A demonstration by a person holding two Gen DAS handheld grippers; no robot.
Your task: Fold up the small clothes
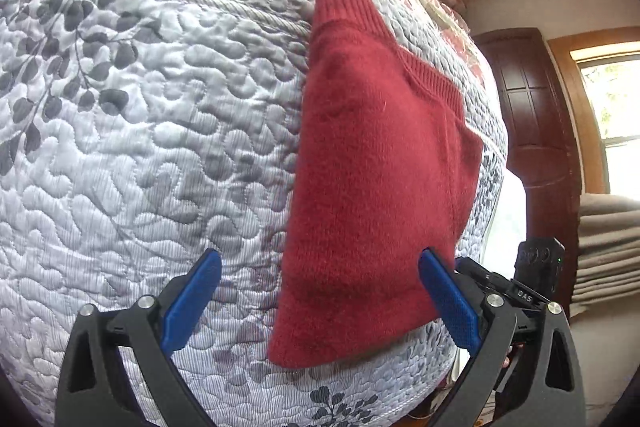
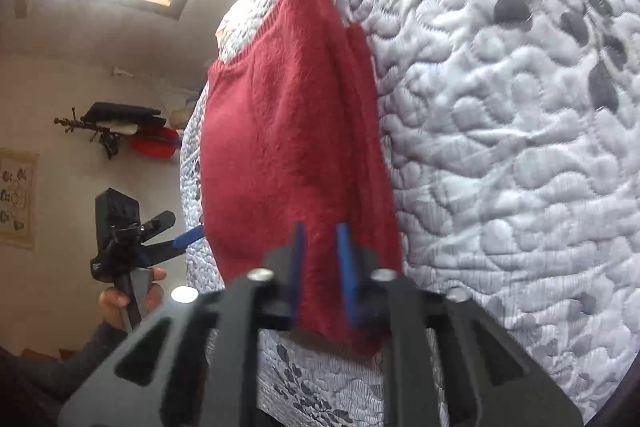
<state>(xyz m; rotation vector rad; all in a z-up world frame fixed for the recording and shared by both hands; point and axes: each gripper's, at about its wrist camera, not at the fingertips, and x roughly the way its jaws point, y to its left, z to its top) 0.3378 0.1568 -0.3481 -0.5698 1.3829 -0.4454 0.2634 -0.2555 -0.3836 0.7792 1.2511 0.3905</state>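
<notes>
left gripper [image 1: 320, 259] jaws spread wide, right gripper [image 2: 322, 239] pinching folded fuzzy red sweater [image 1: 376, 179] on quilt [image 1: 140, 107]

The left gripper [image 1: 320, 259] hung with its blue fingers [image 1: 192, 303] spread wide apart, gripping nothing. The right gripper [image 2: 322, 239] had its fingers [image 2: 345, 267] drawn close, a narrow gap between them, pinching red cloth. A hand [image 2: 132, 297] in a dark sleeve gripped the left gripper's handle.
</notes>
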